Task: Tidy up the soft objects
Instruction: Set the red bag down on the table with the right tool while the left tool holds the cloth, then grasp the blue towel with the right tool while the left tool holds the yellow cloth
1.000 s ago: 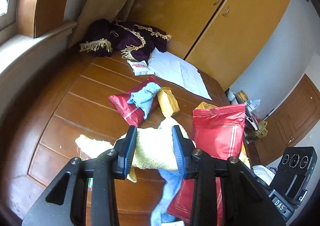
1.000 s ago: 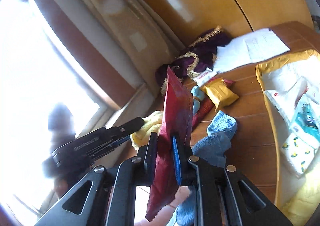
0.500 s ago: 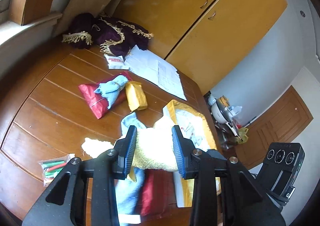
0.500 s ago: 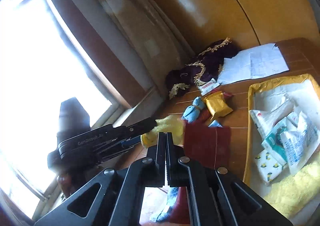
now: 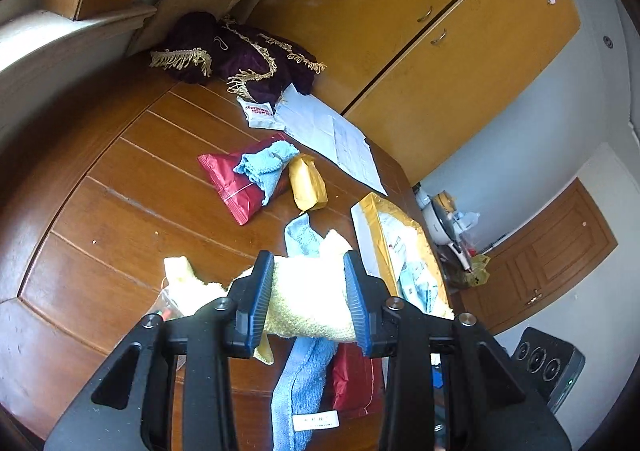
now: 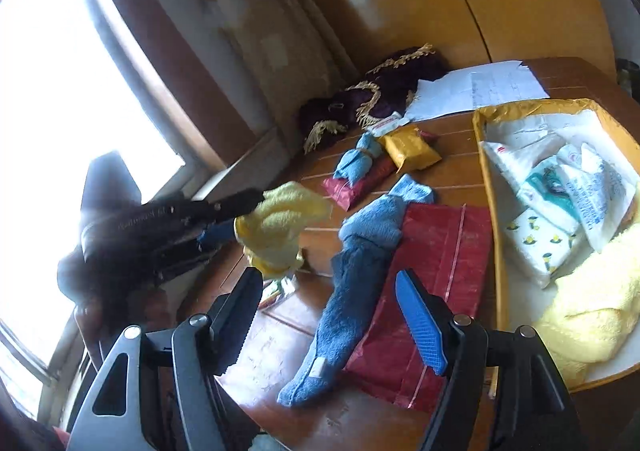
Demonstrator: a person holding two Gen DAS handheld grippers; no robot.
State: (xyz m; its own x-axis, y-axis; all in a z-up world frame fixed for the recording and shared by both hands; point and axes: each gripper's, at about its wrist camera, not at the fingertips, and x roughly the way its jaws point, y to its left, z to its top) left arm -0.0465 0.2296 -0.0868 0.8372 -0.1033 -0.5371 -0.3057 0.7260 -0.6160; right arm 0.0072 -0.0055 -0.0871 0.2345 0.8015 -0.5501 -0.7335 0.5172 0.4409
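My left gripper (image 5: 308,283) is shut on a yellow towel (image 5: 308,299) and holds it above the wooden table (image 5: 120,211); it also shows in the right wrist view (image 6: 280,223). My right gripper (image 6: 328,311) is open and empty above a long blue towel (image 6: 352,283) that lies partly on a red foil pouch (image 6: 440,271). A gold-rimmed tray (image 6: 490,211) at the right holds white packets and another yellow towel (image 6: 592,307). A second blue towel (image 5: 264,167) lies on another red pouch (image 5: 232,183) farther back.
A gold pouch (image 5: 308,183), white papers (image 5: 336,131) and a small white packet (image 5: 258,113) lie toward the back. A purple fringed cloth (image 5: 232,51) sits by the yellow wardrobe (image 5: 400,31). A small clear bag of coloured items (image 6: 280,291) lies under the yellow towel.
My right gripper let go of the red pouch, which now lies flat on the table, and its jaws opened wide. My left gripper kept the yellow towel and shifted a little.
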